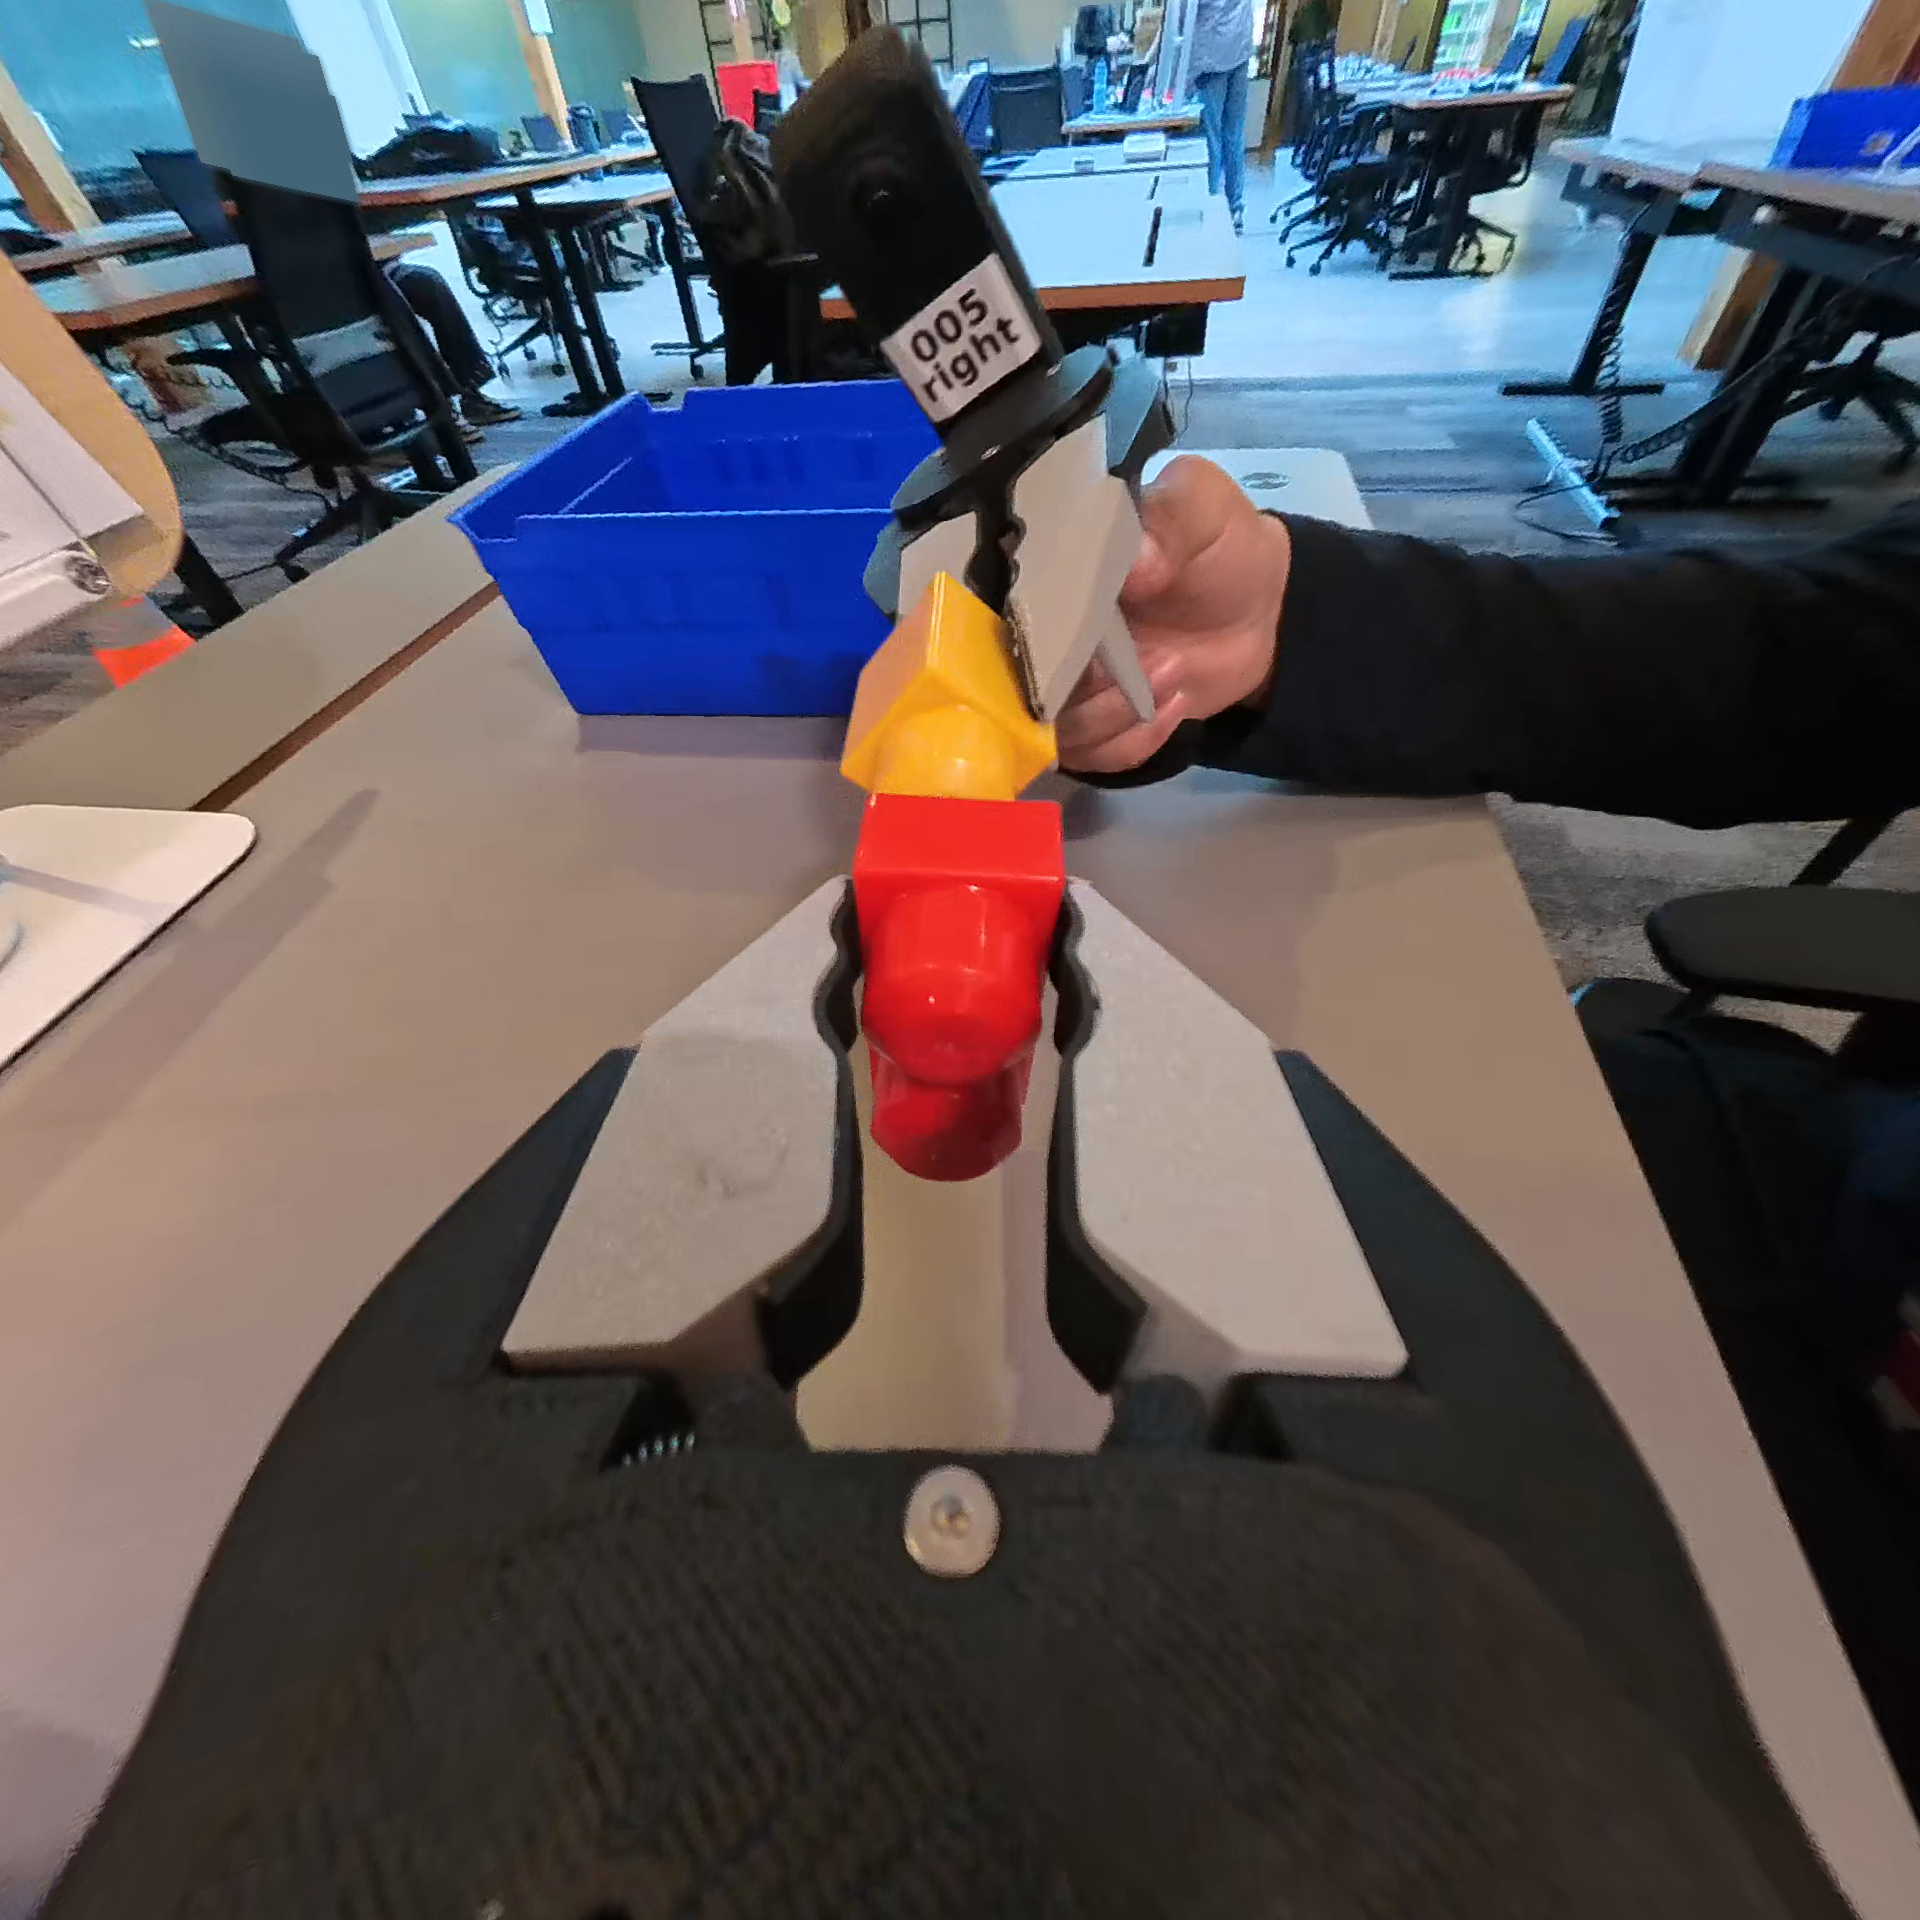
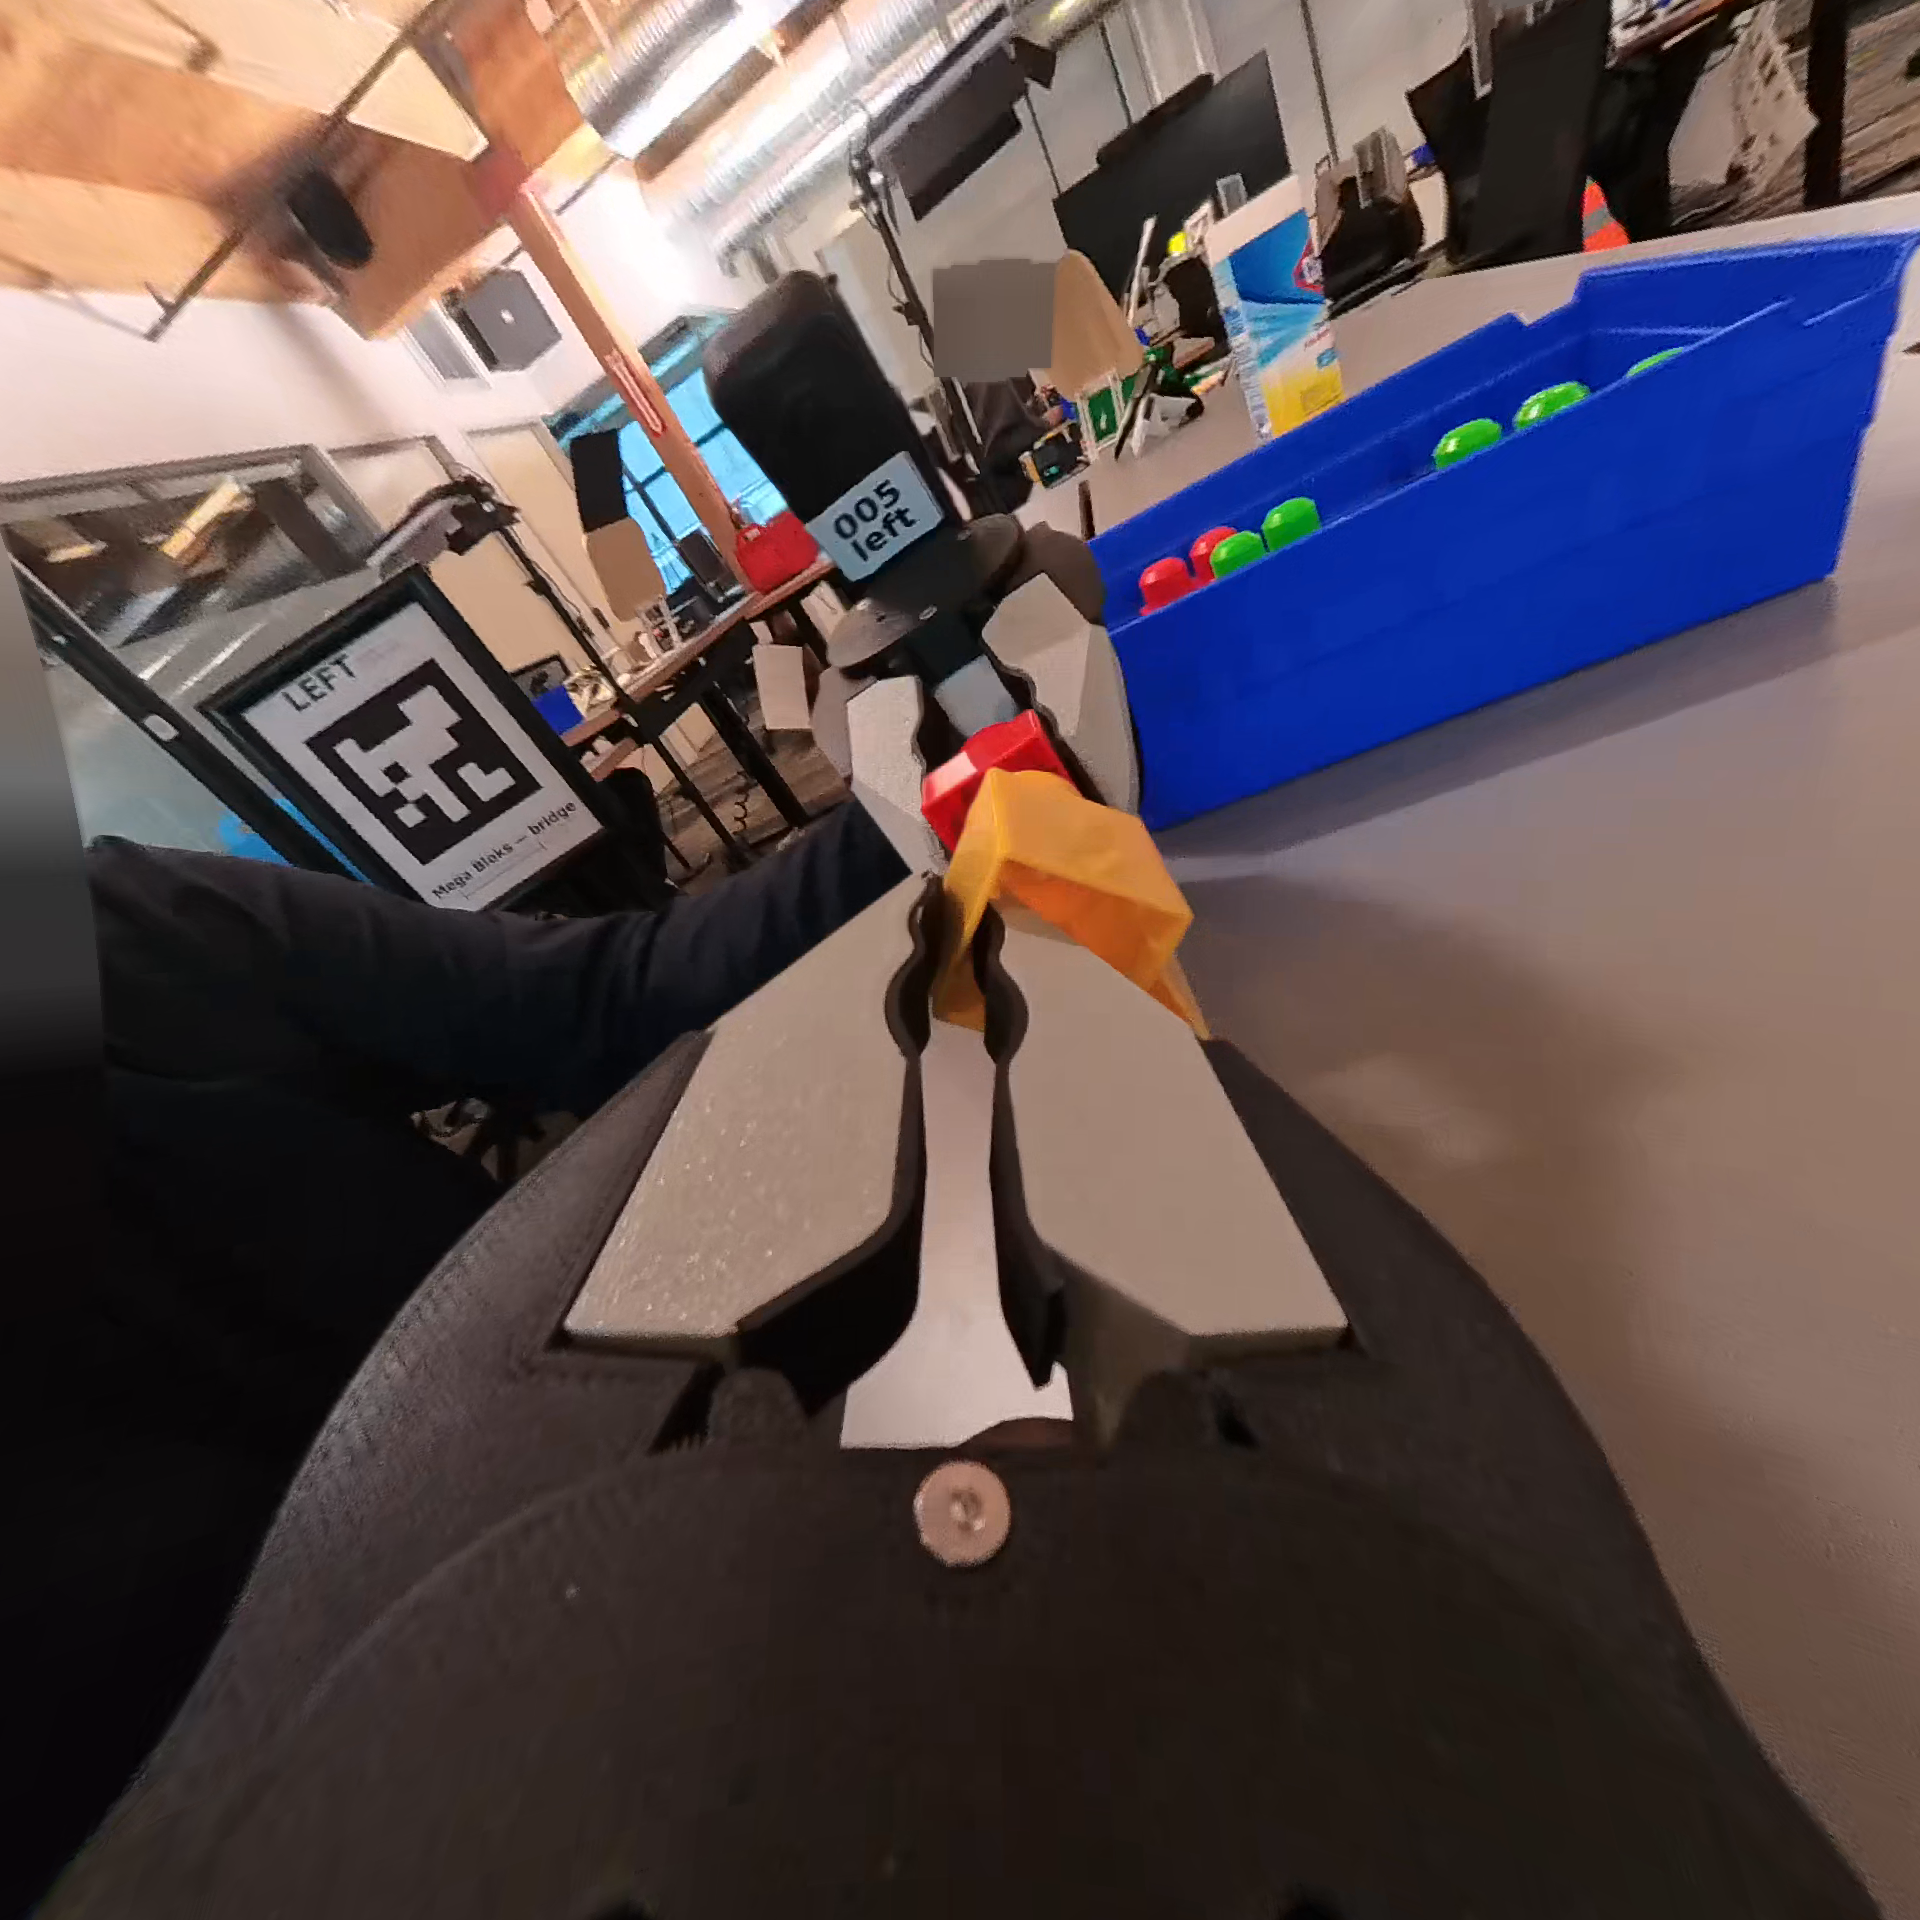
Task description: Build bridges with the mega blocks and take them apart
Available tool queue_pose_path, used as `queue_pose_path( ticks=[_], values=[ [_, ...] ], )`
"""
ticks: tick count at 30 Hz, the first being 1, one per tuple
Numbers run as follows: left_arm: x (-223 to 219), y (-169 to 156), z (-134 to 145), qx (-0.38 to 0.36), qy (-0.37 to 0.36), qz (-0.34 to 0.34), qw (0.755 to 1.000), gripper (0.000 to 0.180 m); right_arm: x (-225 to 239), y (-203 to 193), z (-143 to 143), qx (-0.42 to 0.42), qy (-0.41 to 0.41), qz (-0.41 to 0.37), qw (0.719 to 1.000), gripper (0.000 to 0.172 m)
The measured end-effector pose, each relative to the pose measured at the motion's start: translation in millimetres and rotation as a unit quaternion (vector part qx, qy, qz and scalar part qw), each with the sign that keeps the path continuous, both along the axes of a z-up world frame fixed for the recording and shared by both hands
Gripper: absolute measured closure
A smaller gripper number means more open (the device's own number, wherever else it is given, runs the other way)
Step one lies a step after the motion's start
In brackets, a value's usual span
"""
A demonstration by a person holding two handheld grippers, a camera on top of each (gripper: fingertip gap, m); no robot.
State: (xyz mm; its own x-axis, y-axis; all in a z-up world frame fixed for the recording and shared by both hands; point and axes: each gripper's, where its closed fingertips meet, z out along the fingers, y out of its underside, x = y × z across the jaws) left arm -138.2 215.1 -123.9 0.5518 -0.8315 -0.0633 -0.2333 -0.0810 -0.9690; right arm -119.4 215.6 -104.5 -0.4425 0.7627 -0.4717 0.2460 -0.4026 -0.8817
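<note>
Overhead, right gripper (image 1: 1023, 665) tilts down, fingers pinching yellow block (image 1: 940, 696); left gripper (image 1: 958, 935) clamps red block (image 1: 956, 966).

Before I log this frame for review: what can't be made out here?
- Bin contents: left wrist view, hidden by its wall.
- Yellow block to red block joint: both views, overlapped.
- Far end of the bin: right wrist view, cut by the edge.
</note>
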Motion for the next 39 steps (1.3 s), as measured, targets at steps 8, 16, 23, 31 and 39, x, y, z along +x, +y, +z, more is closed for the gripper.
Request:
queue_pose_path(
  ticks=[8,16,23,31,39],
  values=[
    [7.3,-14.9,19.0,0.017,-0.06,-0.053,0.997,0.146,9.4,8.7,33.8,0.083,0.088,-0.065,0.991,0.171],
    [-12.5,23.9,-9.7,-0.026,-0.009,0.07,0.997,0.146,51.2,52.4,94.8,0.315,0.185,-0.359,0.859,0.171],
    [-11.1,31.8,-30.4,-0.047,0.036,0.092,0.994,0.146,166.9,136.4,128.5,0.373,0.128,-0.674,0.625,0.171],
    [-10.7,31.8,-30.7,-0.052,0.031,0.091,0.994,0.146,193.6,230.6,19.2,0.232,-0.162,-0.669,0.687,0.133],
    [-7.5,23.7,-16.9,-0.07,-0.036,0.054,0.995,0.146,164.7,178.7,86.6,0.335,0.023,-0.646,0.685,0.135]
  ],
)
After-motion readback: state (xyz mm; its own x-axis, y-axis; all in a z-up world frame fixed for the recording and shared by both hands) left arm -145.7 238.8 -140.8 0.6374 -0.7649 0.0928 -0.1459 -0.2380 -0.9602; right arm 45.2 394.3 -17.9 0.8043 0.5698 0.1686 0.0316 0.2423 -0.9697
